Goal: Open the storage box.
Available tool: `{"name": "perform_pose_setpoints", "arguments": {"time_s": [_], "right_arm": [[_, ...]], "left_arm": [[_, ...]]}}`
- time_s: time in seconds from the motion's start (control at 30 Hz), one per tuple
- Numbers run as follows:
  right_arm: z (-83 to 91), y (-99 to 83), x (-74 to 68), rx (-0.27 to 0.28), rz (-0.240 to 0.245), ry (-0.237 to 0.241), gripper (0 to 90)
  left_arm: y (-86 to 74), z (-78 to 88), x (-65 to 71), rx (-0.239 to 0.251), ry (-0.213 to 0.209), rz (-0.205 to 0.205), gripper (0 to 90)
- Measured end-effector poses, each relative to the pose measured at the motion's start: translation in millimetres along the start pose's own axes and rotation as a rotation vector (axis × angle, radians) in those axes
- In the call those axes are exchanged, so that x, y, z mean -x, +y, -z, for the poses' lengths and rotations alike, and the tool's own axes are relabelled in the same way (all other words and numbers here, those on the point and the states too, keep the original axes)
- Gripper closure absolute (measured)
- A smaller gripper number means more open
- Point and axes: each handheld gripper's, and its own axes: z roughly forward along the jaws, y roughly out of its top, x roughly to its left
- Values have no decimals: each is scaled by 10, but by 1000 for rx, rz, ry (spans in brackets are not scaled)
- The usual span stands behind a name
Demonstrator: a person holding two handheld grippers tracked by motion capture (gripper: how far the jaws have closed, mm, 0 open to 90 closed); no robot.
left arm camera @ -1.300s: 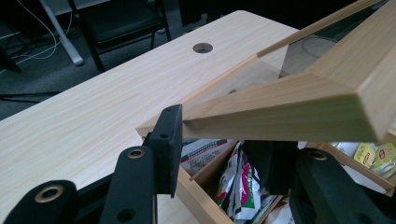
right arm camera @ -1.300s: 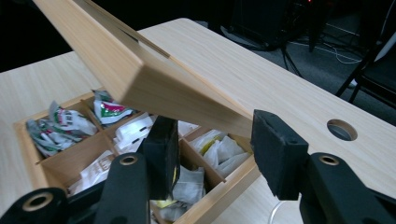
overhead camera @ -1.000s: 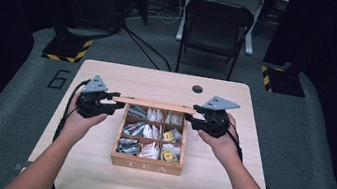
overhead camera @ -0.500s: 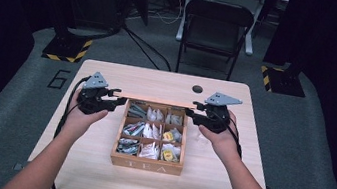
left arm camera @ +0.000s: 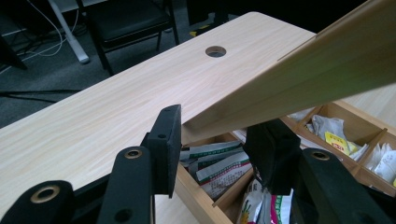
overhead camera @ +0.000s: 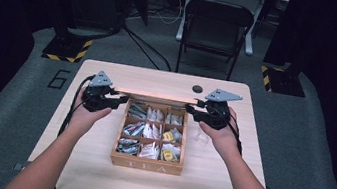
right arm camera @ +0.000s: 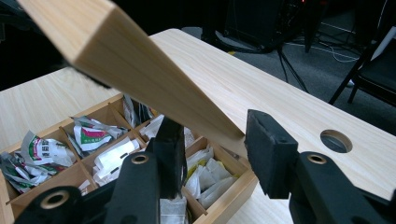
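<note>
Near edge: forearms enter from below. Wooden tea box, lettered "TEA" on its front wall, sits mid-table; nine compartments hold tea packets.

Left gripper at the box's left rear corner, right gripper at the right rear corner. Fingers of the left stand spread to either side of the raised lid, gaps visible; right gripper fingers likewise, apart around the lid's end. Lid tilted up over the box's back edge.

Beyond: table's round hole, then a dark folding chair.
</note>
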Motion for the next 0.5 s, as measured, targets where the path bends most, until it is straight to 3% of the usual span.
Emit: {"name": "perform_pose_setpoints", "arguments": {"time_s": [0.5], "right_arm": [[-32, 73, 61, 4, -12, 0, 581]], "left_arm": [[-14, -146, -99, -2, 9, 26, 595]]}}
